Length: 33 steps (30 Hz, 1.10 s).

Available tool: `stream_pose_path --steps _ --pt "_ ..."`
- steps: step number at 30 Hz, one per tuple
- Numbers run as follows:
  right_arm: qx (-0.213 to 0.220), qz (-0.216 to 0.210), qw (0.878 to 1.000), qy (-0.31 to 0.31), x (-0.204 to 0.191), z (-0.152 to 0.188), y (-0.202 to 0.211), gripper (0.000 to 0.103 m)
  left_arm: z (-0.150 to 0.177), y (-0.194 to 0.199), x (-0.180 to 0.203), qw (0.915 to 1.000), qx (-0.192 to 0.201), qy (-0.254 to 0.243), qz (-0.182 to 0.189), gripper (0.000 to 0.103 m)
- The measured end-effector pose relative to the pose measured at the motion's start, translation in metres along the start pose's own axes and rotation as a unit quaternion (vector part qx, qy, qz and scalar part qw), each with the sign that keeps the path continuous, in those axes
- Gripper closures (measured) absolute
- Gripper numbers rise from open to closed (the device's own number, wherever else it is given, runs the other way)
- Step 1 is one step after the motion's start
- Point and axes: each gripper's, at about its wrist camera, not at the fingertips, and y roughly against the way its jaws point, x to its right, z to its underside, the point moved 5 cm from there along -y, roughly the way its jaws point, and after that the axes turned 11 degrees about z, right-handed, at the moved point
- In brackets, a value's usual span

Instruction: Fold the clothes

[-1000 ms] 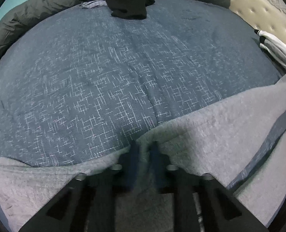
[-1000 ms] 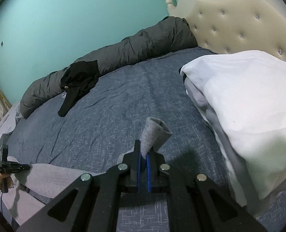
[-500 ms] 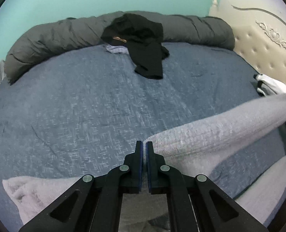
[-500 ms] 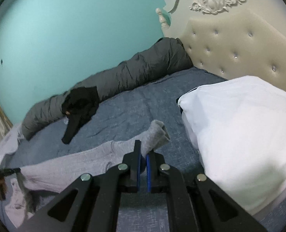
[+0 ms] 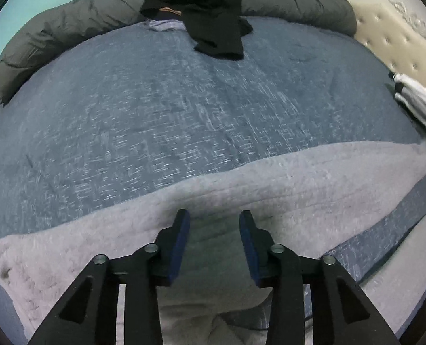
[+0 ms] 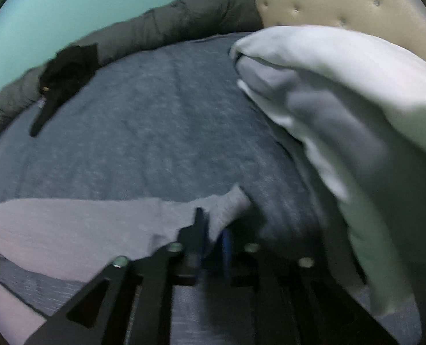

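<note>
**Grey garment laid flat, both jaws letting go**

Fabric lies closest to you in both views: the long light-grey knitted garment (image 5: pixel 285 184) is stretched flat along the near edge of the bed, running across the whole width of your left wrist view. Your left hand-held gripper (image 5: pixel 214 230) hangs just above it with its blue-padded jaws apart and opening; the cloth lies beneath the gap and the pads do not press on it.

In your right wrist view, which is blurred, the same garment (image 6: pixel 77 218) tapers to a narrow end just in front of your right hand-held gripper (image 6: pixel 213 235). Its jaws are opening too, with a slim gap between them; the grey end lies by the left finger, and you cannot tell through the blur whether any cloth is caught in the gap.

Past the garment spreads the blue-grey woven bedspread (image 5: pixel 169 109). To the right of your right hand-held gripper a bulky white pillow (image 6: pixel 342 86) rests on it, close to the garment's end.

Farther off, a crumpled black piece of clothing (image 5: pixel 213 14) lies at the far edge of the bedspread, partly over a long dark-grey rolled duvet (image 5: pixel 54 31) that curves round the bed's far side. A cream tufted headboard (image 6: pixel 342 0) rises behind the pillow, and a turquoise wall (image 6: pixel 83 5) is beyond the duvet.
</note>
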Motion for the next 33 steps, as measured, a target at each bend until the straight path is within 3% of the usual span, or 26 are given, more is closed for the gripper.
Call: stream_pose_path --steps 4,7,13,20,27,33 --pt "0.019 0.006 1.0 -0.016 0.012 0.007 0.016 0.063 0.007 0.029 -0.011 0.9998 0.017 0.011 -0.002 0.062" --pt "0.032 0.006 0.999 -0.01 0.014 0.012 0.033 0.061 0.013 0.052 -0.019 0.9994 0.029 0.019 -0.005 0.059" --pt "0.047 -0.063 0.997 -0.013 -0.007 0.02 0.063 0.055 0.033 0.091 -0.051 0.9973 0.048 0.053 -0.017 0.054" --pt "0.045 -0.162 0.986 -0.006 -0.086 0.029 0.086 0.054 0.06 0.135 -0.108 0.991 0.069 0.101 -0.054 0.042" --pt "0.017 -0.28 0.959 -0.033 -0.194 0.047 0.094 0.051 0.093 0.151 -0.179 0.9784 0.078 0.169 -0.091 0.039" --pt "-0.003 -0.328 0.944 -0.033 -0.254 0.072 0.103 0.051 0.11 0.158 -0.232 0.9652 0.097 0.214 -0.115 0.039"
